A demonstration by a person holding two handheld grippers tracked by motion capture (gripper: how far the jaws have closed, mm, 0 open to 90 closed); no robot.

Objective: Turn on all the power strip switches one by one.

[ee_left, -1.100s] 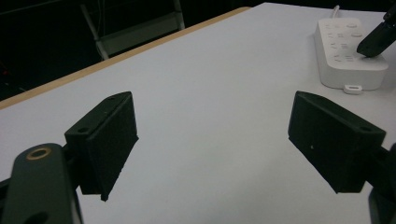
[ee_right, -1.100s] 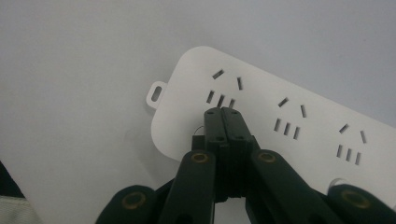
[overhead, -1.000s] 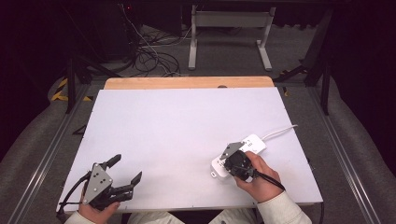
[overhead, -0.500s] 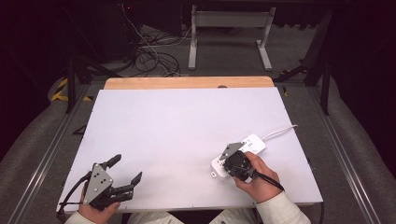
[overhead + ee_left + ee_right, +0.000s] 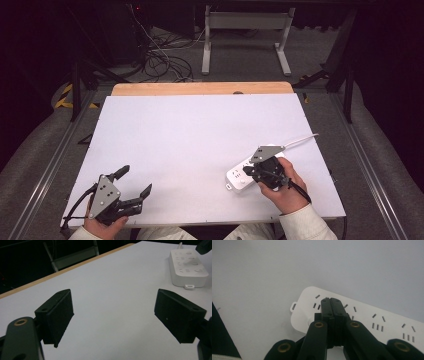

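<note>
From above, a white power strip (image 5: 250, 170) is seen lying on the white table (image 5: 200, 140), near the front edge on the right side. Its long side runs slantwise, from the near left up to the far right, where its white cord (image 5: 300, 142) leads away. The right gripper (image 5: 264, 172) is held right over the strip, so it is by far the nearer one. The left gripper (image 5: 136, 182) is kept well apart at the near left corner, with its jaws spread wide and nothing between them. From the left gripper, the power strip (image 5: 188, 267) is seen far off to the upper right, past the wide-open jaws. From the right gripper (image 5: 333, 302), the jaws are seen pressed tight together, with nothing pinched, and the tips are set down on the power strip (image 5: 367, 315) close to its rounded end, likely pushing a button there.
</note>
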